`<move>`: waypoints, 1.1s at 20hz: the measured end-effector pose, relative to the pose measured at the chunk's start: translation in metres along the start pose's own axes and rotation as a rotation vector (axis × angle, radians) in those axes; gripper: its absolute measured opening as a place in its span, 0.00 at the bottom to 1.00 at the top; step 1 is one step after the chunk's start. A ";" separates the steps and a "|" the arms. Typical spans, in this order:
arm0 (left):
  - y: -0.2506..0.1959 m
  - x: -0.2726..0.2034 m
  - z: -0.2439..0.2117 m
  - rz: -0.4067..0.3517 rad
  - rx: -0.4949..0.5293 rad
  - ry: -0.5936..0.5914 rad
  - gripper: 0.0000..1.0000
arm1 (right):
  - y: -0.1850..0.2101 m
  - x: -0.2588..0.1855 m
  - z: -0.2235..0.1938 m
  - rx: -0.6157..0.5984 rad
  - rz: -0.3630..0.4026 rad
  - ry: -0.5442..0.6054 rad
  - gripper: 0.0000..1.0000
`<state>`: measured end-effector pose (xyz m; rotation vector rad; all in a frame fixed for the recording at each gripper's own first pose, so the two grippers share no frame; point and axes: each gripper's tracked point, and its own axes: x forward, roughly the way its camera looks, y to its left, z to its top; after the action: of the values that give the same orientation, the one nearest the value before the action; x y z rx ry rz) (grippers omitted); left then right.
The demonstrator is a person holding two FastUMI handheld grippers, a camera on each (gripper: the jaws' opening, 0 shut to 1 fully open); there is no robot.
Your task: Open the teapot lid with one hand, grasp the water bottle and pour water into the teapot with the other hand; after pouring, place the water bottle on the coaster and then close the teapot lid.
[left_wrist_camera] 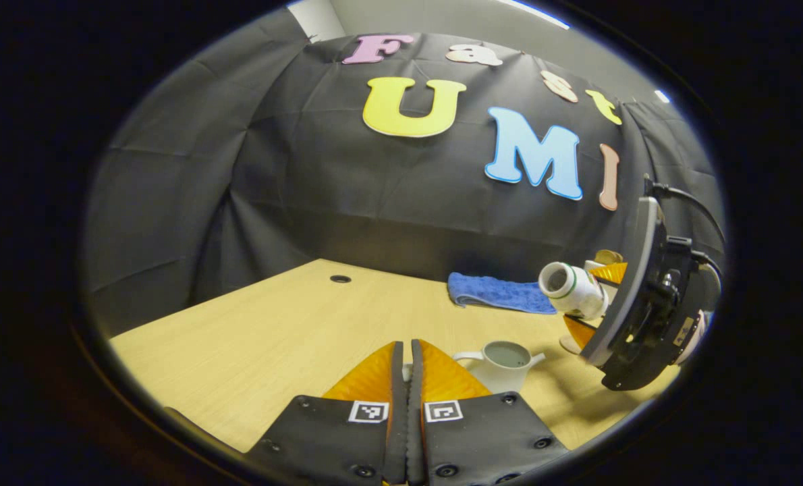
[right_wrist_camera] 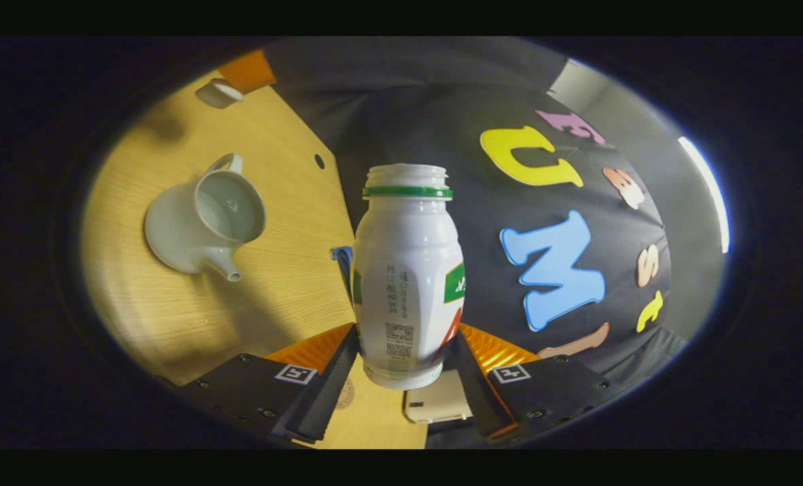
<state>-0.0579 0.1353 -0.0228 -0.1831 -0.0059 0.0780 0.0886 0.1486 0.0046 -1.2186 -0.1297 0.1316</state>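
Gripped at its lower body between both fingers of the right gripper point(right_wrist_camera: 407, 351), white water bottle point(right_wrist_camera: 407, 270), capless, tipped sideways above and beside the open teapot point(right_wrist_camera: 202, 223) on the wooden table point(right_wrist_camera: 287, 283). Nearly closed, left gripper point(left_wrist_camera: 408, 358) just beside the teapot's handle, a small pale piece glimpsed between its tips, identity unclear. Beyond the teapot, blue cloth point(left_wrist_camera: 499, 293).

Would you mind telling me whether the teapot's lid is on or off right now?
Off: the teapot shows an open round mouth with liquid visible inside, and the left gripper is shut on the small white lid.
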 end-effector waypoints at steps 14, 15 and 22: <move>-0.085 0.042 0.030 -0.139 0.155 -0.076 0.05 | -0.012 -0.021 -0.054 0.596 0.086 0.144 0.79; -0.091 0.044 0.027 -0.143 0.165 -0.072 0.05 | -0.016 -0.022 -0.061 0.611 0.080 0.152 0.79; -0.115 0.060 0.006 -0.154 0.200 -0.049 0.05 | -0.032 -0.037 -0.091 0.693 0.062 0.179 0.79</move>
<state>0.0106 0.0287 0.0040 0.0191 -0.0611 -0.0706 0.0689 0.0469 0.0028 -0.5383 0.1067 0.1081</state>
